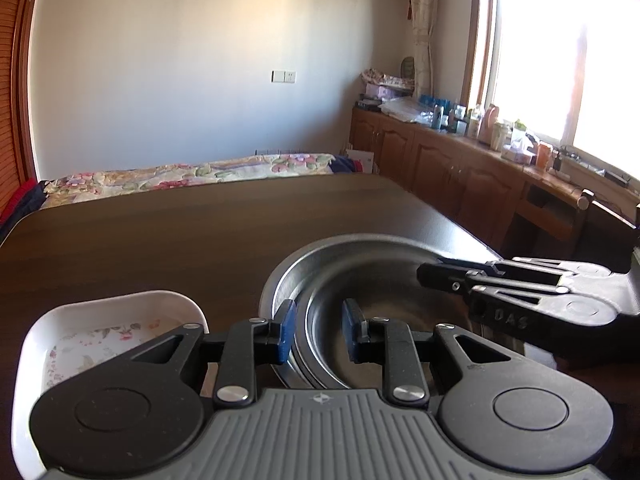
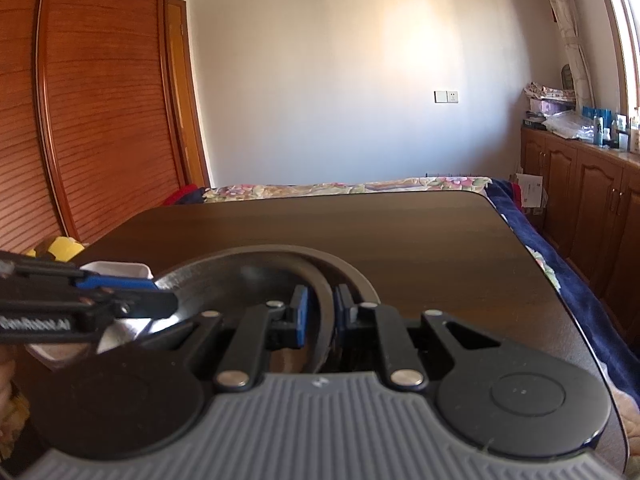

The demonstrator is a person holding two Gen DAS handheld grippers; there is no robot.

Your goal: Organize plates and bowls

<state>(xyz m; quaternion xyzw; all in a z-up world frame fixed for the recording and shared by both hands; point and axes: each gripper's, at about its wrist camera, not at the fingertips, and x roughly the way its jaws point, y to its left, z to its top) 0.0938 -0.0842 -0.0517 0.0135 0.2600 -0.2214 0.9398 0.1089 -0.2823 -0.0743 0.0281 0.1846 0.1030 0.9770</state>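
Two steel plates sit nested on the dark table [image 1: 160,240]. The inner steel plate [image 1: 384,312] [image 2: 248,280] lies in the outer steel plate [image 1: 340,245] [image 2: 357,277]. My left gripper [image 1: 319,331] [image 2: 160,294] has the inner plate's left rim between its blue pads, one pad inside the plate and one outside, and looks shut on it. My right gripper [image 2: 321,314] [image 1: 422,274] is shut on the same plate's right rim. A white rectangular dish [image 1: 120,304] [image 2: 120,269] with a flower pattern rests just left of the plates, partly hidden by the left gripper.
The table's far half holds nothing. Behind it lies a bed with a floral cover [image 1: 180,172]. Wooden cabinets [image 1: 440,160] crowded with bottles run along the right under the window, and a wooden wardrobe [image 2: 92,120] stands on the left.
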